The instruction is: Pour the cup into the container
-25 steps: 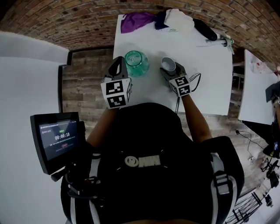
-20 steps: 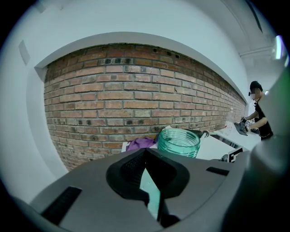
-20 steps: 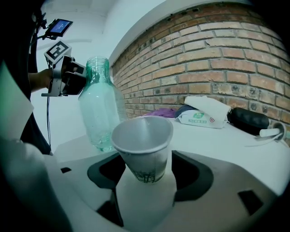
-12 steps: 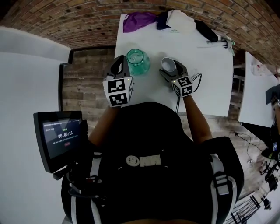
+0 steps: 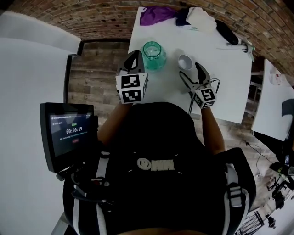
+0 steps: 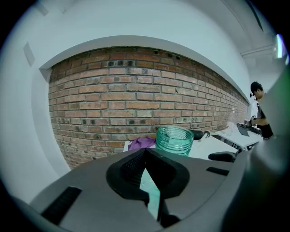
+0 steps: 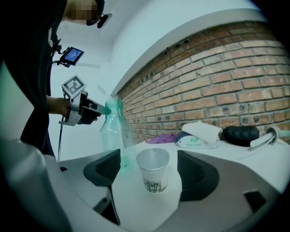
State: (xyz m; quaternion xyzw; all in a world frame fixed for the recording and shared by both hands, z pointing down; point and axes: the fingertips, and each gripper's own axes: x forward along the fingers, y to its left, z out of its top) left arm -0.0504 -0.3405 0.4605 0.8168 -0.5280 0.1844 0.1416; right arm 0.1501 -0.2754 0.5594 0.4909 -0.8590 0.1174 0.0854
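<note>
The left gripper (image 5: 136,58) is clamped on the green bottle (image 5: 153,54) near its neck, likely so the bottle does not tip. The bottle stands upright on the table (image 5: 220,87), close to the table edge at 9 o'clock.

The cup (image 5: 185,61) stands upright at 3 o'clock from the bottle, near it but not touching. The right gripper (image 5: 192,74) has just been opening its jaws. They are wide apart, with the cup in the gap out by the tips, and the pads do not touch it. So the cup is let go and stands on its own. I see nothing in it, so the pour may be done.

Cloths (image 5: 154,13) lie at 12 o'clock, well apart. From 3 to 5 o'clock of the cup the table is bare. The right gripper has room to pull back toward 6 o'clock.
</note>
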